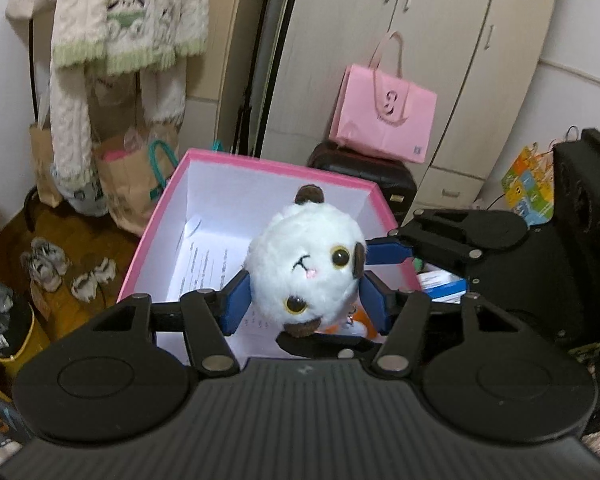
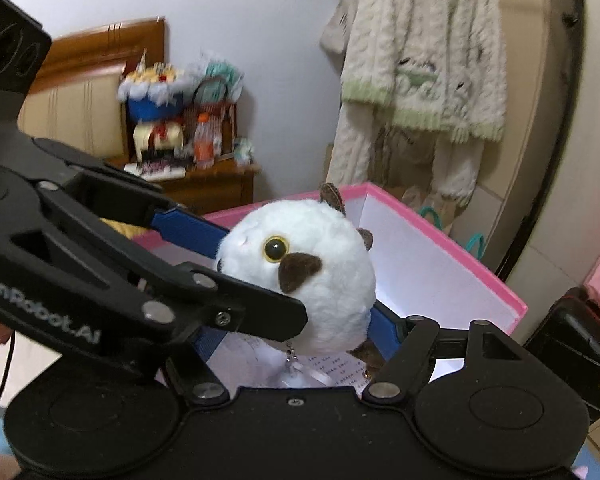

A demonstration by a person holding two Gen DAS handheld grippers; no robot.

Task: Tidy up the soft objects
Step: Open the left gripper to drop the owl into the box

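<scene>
The biggest thing is the tall pale wardrobe (image 1: 440, 60), smooth and flat, with thin metal handles. Next is a fluffy cream sweater (image 1: 128, 12) with green edges, hanging by the wall. Under the claws sits one pink box (image 1: 236, 162); it is a stiff, square box with white walls inside and printed paper at the bottom. One smooth pink paper bag (image 1: 384, 116) with a rope handle stands on a dark suitcase (image 1: 364, 168) behind the box. The floor (image 1: 72, 240) is brown wood. The left claw (image 1: 306, 300) is black with two blue pads, and it is closed partway around the plush toy (image 1: 306, 268), with a pad pressed on each side. The plush toy is one round, furry white ball with brown ears, brown patches and shiny yellow-ringed eyes, and it is held up in the air just over the open box. The right claw (image 2: 296, 326) also has a blue pad touching the toy on each side, so both claws hold it. A small metal clip with a white ribbon (image 2: 296, 364) hangs under the toy.
</scene>
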